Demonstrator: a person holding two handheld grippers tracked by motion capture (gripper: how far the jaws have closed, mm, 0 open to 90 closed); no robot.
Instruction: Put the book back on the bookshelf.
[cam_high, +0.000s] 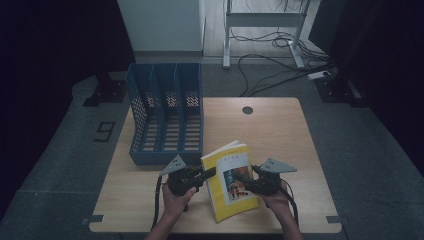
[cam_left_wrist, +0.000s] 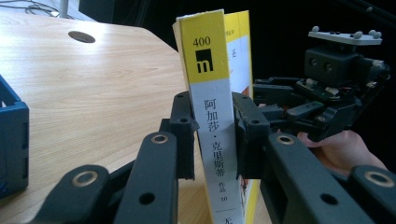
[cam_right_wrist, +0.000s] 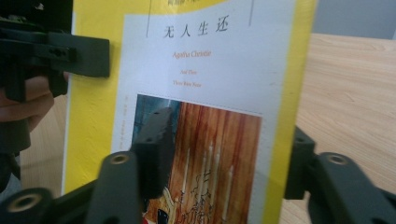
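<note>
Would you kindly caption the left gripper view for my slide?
Left gripper clamps the yellow book by its spine above the wooden table.

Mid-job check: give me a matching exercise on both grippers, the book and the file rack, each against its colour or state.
1. left gripper
2. right gripper
3. file rack
4. book

A. yellow, held up off flat
B. jaws shut on the spine
C. blue, three slots
D. one jaw in front of the cover, one behind

Pairs: 1-B, 2-D, 3-C, 4-A

Dim overhead view — soft close-ups (blurred).
</note>
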